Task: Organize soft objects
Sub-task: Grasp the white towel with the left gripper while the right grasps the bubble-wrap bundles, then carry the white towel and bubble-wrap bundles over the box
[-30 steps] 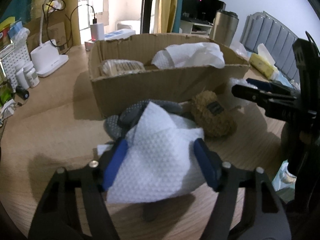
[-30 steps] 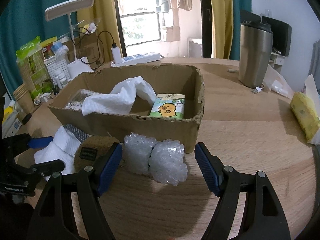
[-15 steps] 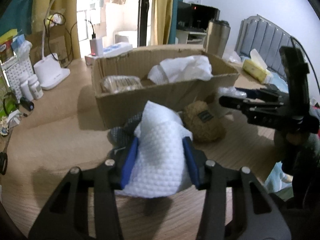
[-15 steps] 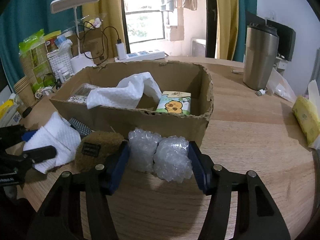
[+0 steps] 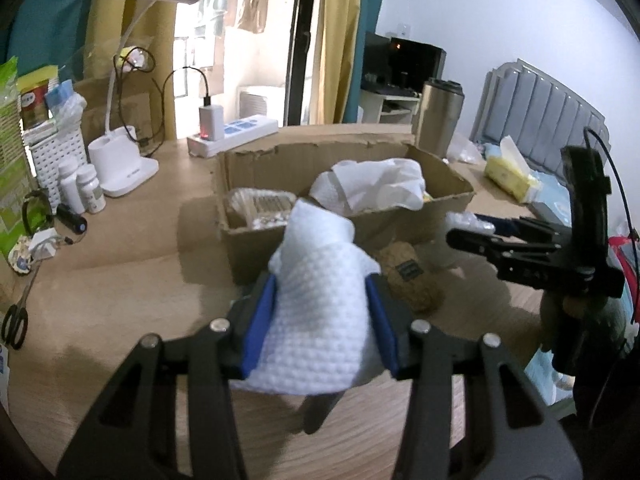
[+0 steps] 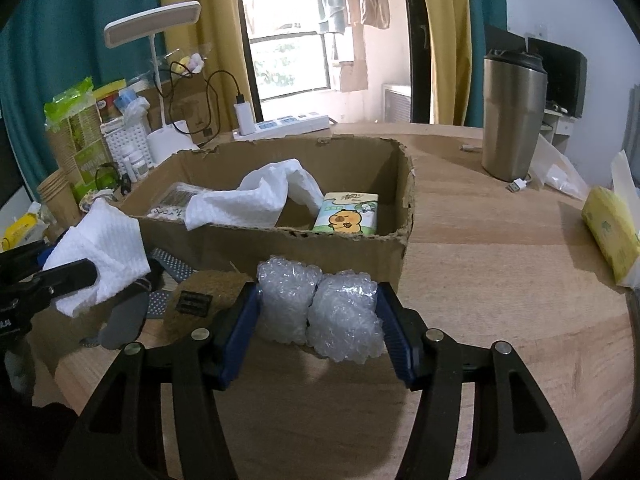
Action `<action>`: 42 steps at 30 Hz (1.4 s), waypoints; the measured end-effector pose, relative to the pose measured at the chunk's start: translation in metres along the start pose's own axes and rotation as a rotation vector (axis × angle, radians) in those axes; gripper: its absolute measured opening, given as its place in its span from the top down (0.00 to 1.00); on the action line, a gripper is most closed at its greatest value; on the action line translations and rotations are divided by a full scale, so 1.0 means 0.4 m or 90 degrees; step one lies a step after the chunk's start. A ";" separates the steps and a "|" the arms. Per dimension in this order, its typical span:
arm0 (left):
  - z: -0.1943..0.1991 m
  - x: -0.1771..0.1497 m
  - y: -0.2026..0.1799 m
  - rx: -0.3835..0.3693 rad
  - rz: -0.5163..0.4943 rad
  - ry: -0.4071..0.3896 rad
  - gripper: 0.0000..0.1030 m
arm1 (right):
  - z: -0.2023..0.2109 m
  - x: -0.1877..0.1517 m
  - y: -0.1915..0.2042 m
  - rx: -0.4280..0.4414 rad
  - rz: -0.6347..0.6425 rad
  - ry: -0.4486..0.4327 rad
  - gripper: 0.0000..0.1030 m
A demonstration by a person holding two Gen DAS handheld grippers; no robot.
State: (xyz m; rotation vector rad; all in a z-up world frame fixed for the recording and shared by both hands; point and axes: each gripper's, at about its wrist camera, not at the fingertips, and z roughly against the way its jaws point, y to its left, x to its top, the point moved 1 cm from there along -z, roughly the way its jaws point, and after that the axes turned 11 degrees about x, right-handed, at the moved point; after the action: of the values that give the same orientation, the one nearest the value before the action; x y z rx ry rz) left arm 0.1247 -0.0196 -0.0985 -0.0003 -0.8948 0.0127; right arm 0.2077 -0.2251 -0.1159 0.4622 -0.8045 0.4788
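My left gripper (image 5: pixel 320 320) is shut on a white textured cloth (image 5: pixel 316 312) and holds it above the table in front of the cardboard box (image 5: pixel 256 248); the cloth also shows in the right wrist view (image 6: pixel 104 252). My right gripper (image 6: pixel 318 320) is shut on a wad of bubble wrap (image 6: pixel 320 308) right in front of the box (image 6: pixel 280 248). The box holds another white cloth (image 6: pixel 256 200), a tissue pack (image 6: pixel 348 216) and a clear packet (image 6: pixel 176 200). A brown plush (image 6: pixel 200 300) and a grey dotted item (image 6: pixel 172 268) lie on the table.
A steel tumbler (image 6: pixel 512 116) stands at the back right, a yellow pack (image 6: pixel 608 232) at the right edge. A desk lamp (image 5: pixel 124 160), power strip (image 5: pixel 236 136), bottles (image 5: pixel 88 188) and scissors (image 5: pixel 16 324) sit on the left.
Both grippers closed on their objects. The left gripper lifted the white cloth off the grey item and toward the box. The right gripper closed in on the bubble wrap.
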 end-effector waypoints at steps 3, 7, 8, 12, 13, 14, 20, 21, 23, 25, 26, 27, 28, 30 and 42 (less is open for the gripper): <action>0.013 0.003 0.013 0.004 0.010 -0.011 0.54 | 0.009 -0.004 0.001 0.001 -0.001 -0.001 0.40; 0.033 0.013 0.027 0.008 0.020 -0.031 0.54 | 0.024 -0.005 0.000 -0.001 -0.001 -0.007 0.40; 0.037 0.016 0.030 0.009 0.021 -0.036 0.55 | 0.028 -0.004 0.000 -0.001 -0.002 -0.009 0.40; 0.050 0.028 0.040 0.017 0.022 -0.055 0.56 | 0.048 0.003 0.003 0.000 0.000 -0.022 0.40; 0.052 0.030 0.042 0.019 0.022 -0.057 0.56 | 0.052 0.005 0.005 0.001 0.002 -0.025 0.40; 0.053 0.033 0.044 0.020 0.023 -0.060 0.56 | 0.056 0.008 0.007 0.001 0.003 -0.028 0.40; 0.061 0.044 0.041 0.017 0.022 -0.074 0.56 | 0.079 0.020 0.020 0.010 0.013 -0.045 0.40; 0.062 0.046 0.040 0.016 0.021 -0.077 0.57 | 0.082 0.021 0.022 0.011 0.015 -0.048 0.40; 0.065 0.052 0.038 0.014 0.021 -0.083 0.56 | 0.090 0.026 0.027 0.015 0.018 -0.057 0.40; 0.067 0.058 0.038 0.013 0.021 -0.090 0.56 | 0.100 0.030 0.031 0.020 0.021 -0.066 0.40; 0.069 0.060 0.038 0.012 0.022 -0.093 0.56 | 0.103 0.032 0.033 0.021 0.022 -0.069 0.40; 0.069 0.064 0.038 0.012 0.023 -0.096 0.56 | 0.105 0.034 0.035 0.021 0.024 -0.072 0.40; 0.070 0.066 0.037 0.011 0.023 -0.098 0.57 | 0.107 0.035 0.038 0.021 0.026 -0.074 0.40; 0.071 0.072 0.036 0.010 0.023 -0.103 0.56 | 0.110 0.038 0.040 0.021 0.028 -0.077 0.40; 0.049 0.112 0.007 0.004 0.011 -0.129 0.56 | 0.149 0.059 0.034 0.022 0.033 -0.118 0.40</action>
State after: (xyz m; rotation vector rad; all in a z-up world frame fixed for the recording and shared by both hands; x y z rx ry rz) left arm 0.1374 -0.0164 -0.0512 -0.0003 -1.0976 0.0320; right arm 0.1806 -0.2422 -0.0587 0.5246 -0.9889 0.5038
